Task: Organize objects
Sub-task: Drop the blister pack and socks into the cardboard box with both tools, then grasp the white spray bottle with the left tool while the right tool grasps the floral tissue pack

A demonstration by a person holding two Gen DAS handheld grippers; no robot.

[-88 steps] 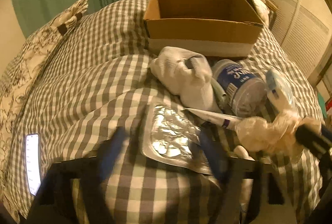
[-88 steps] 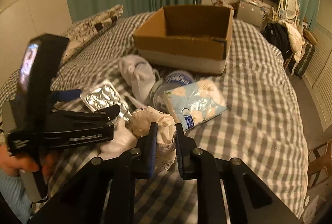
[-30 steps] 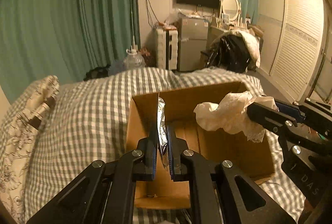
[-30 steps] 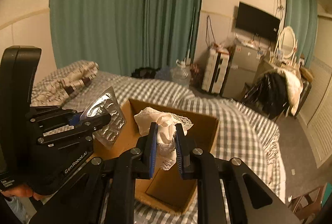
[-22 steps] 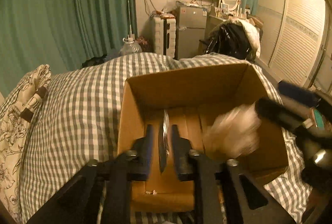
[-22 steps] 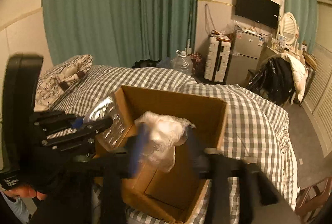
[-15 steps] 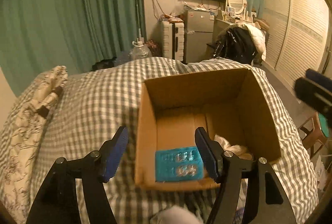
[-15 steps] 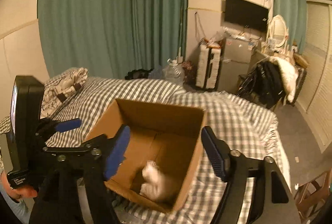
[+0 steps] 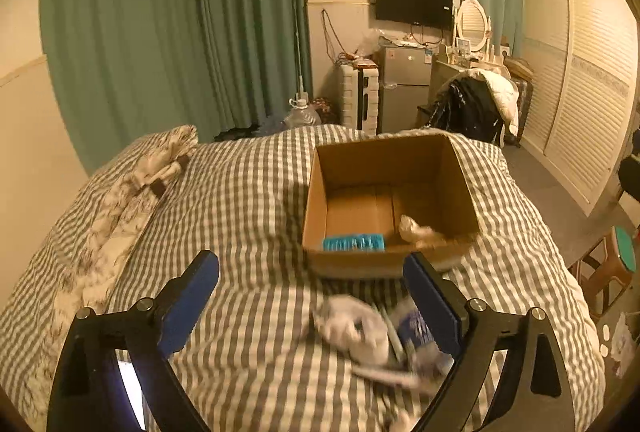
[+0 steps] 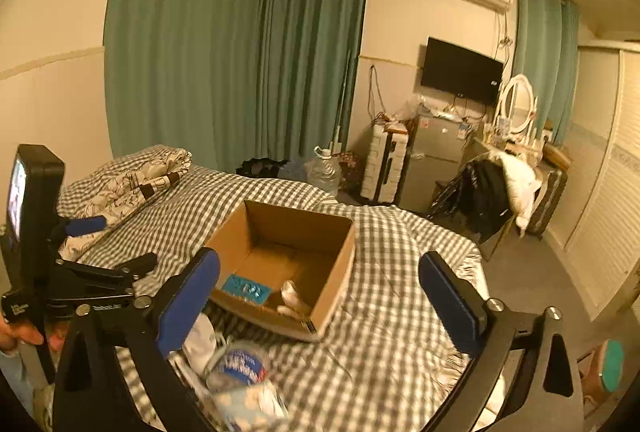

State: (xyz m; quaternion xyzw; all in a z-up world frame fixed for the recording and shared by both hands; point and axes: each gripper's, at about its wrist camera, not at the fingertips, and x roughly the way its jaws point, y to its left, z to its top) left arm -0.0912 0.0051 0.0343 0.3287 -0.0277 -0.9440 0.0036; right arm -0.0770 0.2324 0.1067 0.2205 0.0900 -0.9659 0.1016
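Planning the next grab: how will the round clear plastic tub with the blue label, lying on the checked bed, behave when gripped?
The clear plastic tub with the blue label seems to lie on its side, so it may roll if nudged. Its wall looks smooth and possibly slippery. The soft checked bedcover beneath will likely give under pressure.

One cardboard box (image 9: 390, 264) sat on the checked bed, and inside it lay two things — one blue blister pack (image 9: 353, 243) against the box's near wall and one crumpled pale cloth (image 9: 416, 231) beside it. In front of the box a blurred heap held at least two things: one white sock (image 9: 354, 328) and one round blue-labelled container (image 10: 239, 366). Behind the box stood one television (image 10: 462, 75), one oval mirror (image 10: 517, 103) and one small fridge (image 10: 438, 147).
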